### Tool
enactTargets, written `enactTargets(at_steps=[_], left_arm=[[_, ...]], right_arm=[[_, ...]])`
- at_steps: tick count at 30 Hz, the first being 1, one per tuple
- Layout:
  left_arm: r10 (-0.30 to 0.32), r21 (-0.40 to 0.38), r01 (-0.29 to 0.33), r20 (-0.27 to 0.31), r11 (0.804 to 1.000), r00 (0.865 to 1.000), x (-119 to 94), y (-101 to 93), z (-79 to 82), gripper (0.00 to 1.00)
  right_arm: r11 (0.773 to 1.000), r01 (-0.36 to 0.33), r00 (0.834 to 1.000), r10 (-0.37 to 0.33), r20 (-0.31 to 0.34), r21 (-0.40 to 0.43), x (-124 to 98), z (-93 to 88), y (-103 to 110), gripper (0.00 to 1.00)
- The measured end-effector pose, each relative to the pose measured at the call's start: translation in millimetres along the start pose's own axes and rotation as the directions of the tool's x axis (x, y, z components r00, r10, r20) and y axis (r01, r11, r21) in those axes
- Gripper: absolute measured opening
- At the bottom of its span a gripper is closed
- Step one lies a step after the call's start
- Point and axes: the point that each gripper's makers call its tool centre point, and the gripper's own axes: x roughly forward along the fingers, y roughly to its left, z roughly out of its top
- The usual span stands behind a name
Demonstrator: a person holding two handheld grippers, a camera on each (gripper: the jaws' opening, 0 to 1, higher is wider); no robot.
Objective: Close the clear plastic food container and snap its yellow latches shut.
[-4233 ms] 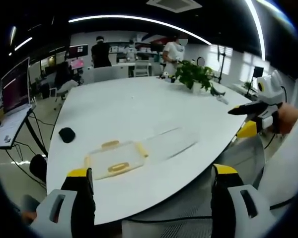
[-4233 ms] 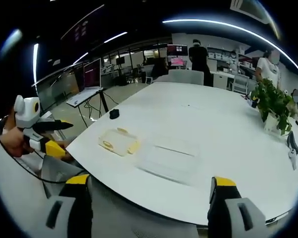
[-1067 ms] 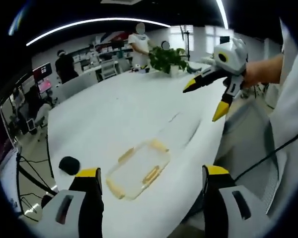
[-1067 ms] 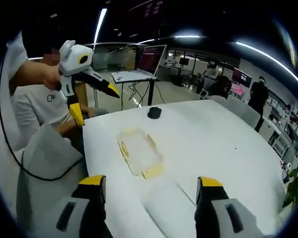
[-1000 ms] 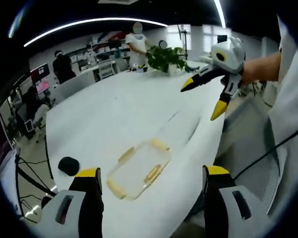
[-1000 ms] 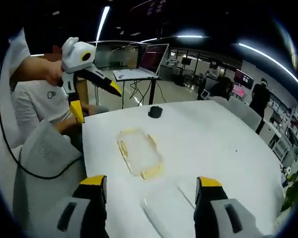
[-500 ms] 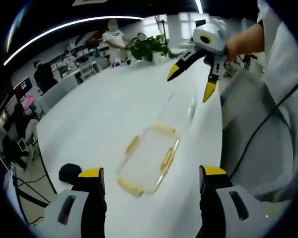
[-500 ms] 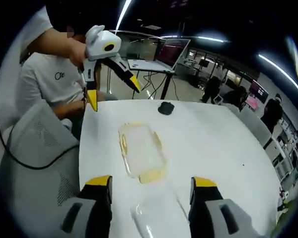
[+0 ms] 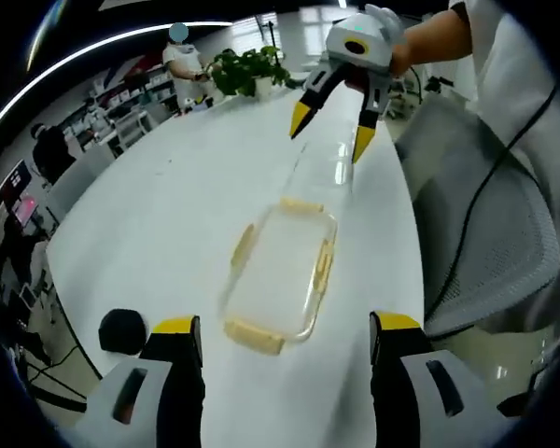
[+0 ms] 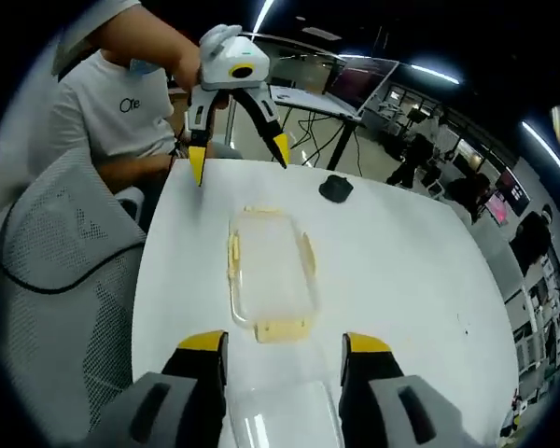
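Clear plastic rectangular lid (image 10: 280,411) lies beside the yellow-latched clear container base (image 9: 278,275).
Right gripper (image 10: 283,353) is nearer the lid, left gripper (image 9: 278,329) hovers opposite; both gape empty.

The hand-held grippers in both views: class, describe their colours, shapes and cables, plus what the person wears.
Each hand-held gripper has a rounded white body, with two dark, tapering jaws tipped in yellow: see the right one in the left gripper view, the left one in the right gripper view. A thin black cable trails across the person's white T-shirt, which has small dark lettering.
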Motion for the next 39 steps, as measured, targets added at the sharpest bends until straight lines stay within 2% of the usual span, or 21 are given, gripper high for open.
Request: enactTargets(at_steps=[2, 6, 10, 12, 15, 25, 31, 39], left_arm=[[-0.019, 0.003, 0.019, 0.012, 1.000, 1.000, 1, 2.0, -0.8, 0.70], [-0.034, 0.010, 0.034, 0.011, 0.999, 0.999, 4, 7.0, -4.6, 0.67], [-0.049, 0.023, 0.049, -0.010, 0.999, 0.999, 8, 11.4, -13.1, 0.66], [-0.064, 0.031, 0.064, -0.001, 0.997, 0.998, 10, 11.8, -13.7, 0.66], [-0.080, 0.046, 0.081, -0.026, 0.996, 0.996, 14, 13.3, -20.2, 0.65], [-0.124, 0.058, 0.127, -0.049, 0.990, 0.991, 29, 20.8, -28.6, 0.58], [-0.146, 0.118, 0.156, -0.091, 0.981, 0.985, 42, 26.3, -39.3, 0.55], [-0.182, 0.124, 0.193, -0.094, 0.973, 0.979, 47, 25.4, -41.0, 0.50]], right_arm=[[1.000, -0.009, 1.000, 0.009, 0.004, 0.003, 3, 1.2, -1, 0.44], [0.999, -0.035, 0.999, 0.034, -0.027, -0.007, 13, -3.8, 1, 0.44], [0.998, -0.057, 0.997, 0.057, -0.048, -0.007, 25, -7.7, 0, 0.44], [0.998, -0.068, 0.997, 0.068, -0.040, -0.009, 29, -7.4, -1, 0.43], [0.994, -0.111, 0.993, 0.110, -0.053, -0.019, 37, -11.9, 3, 0.42], [0.989, -0.146, 0.986, 0.145, -0.083, -0.010, 50, -18.0, 1, 0.40], [0.990, -0.144, 0.985, 0.144, -0.096, 0.003, 57, -23.3, -2, 0.39], [0.986, -0.165, 0.981, 0.164, -0.103, 0.002, 64, -21.7, -2, 0.38]])
